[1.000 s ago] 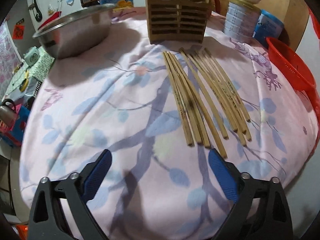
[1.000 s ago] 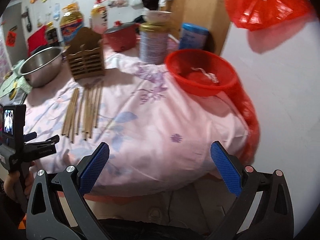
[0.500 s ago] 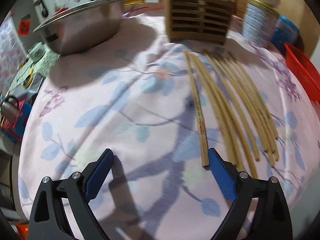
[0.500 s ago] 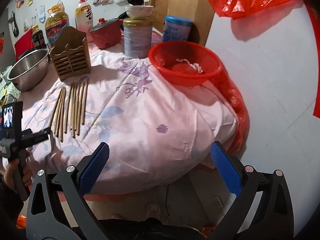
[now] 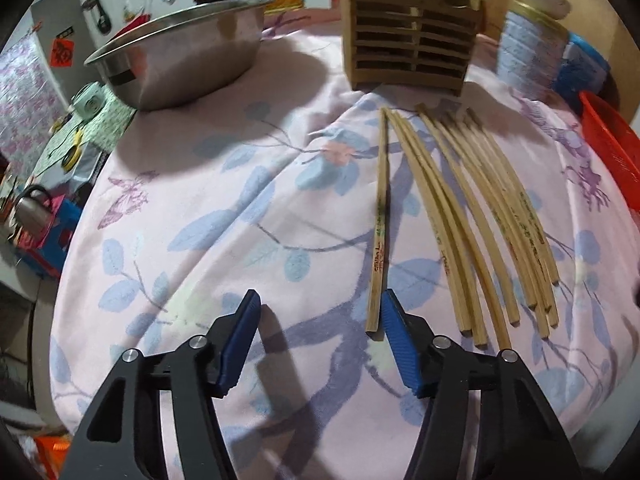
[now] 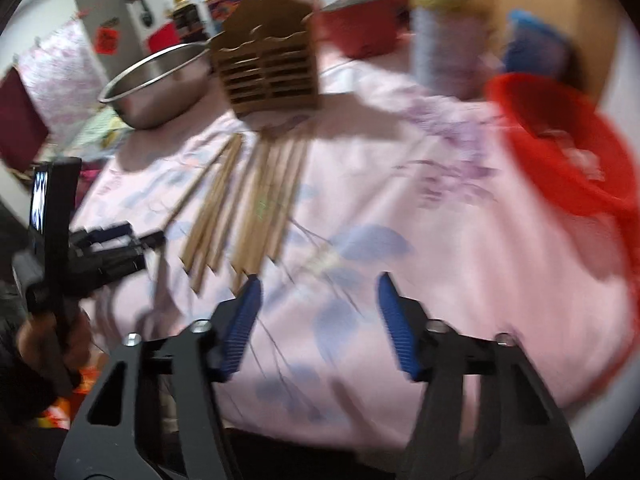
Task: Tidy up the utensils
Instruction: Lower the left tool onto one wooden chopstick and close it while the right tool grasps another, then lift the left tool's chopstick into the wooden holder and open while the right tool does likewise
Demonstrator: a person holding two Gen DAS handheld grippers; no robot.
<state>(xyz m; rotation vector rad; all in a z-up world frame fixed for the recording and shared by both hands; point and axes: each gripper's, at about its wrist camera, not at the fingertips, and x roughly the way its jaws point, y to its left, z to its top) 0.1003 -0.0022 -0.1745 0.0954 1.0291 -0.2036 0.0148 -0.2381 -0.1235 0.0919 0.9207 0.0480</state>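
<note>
Several bamboo chopsticks [image 5: 480, 220] lie side by side on the pink flowered cloth [image 5: 200, 220], in front of a slatted wooden holder [image 5: 412, 40]. One chopstick [image 5: 380, 220] lies apart at the left of the bundle. My left gripper [image 5: 320, 314] hovers low over its near end, which sits just inside the right finger [image 5: 396, 332]; the jaws are closing and do not pinch it. In the blurred right wrist view, my right gripper [image 6: 318, 292] is over bare cloth right of the chopsticks [image 6: 256, 200], jaws closing on nothing. The left gripper [image 6: 120, 240] shows there too.
A steel bowl [image 5: 180, 48] stands at the back left and a tin can [image 5: 528, 48] right of the holder [image 6: 268, 64]. A red basket [image 6: 560, 140] sits at the table's right edge. The cloth drops off at the near and left edges.
Both grippers' jaws have narrowed. The left one has shifted so the leftmost chopstick's end lies by its right finger. The right one has swung down and in over the table, near the chopsticks.
</note>
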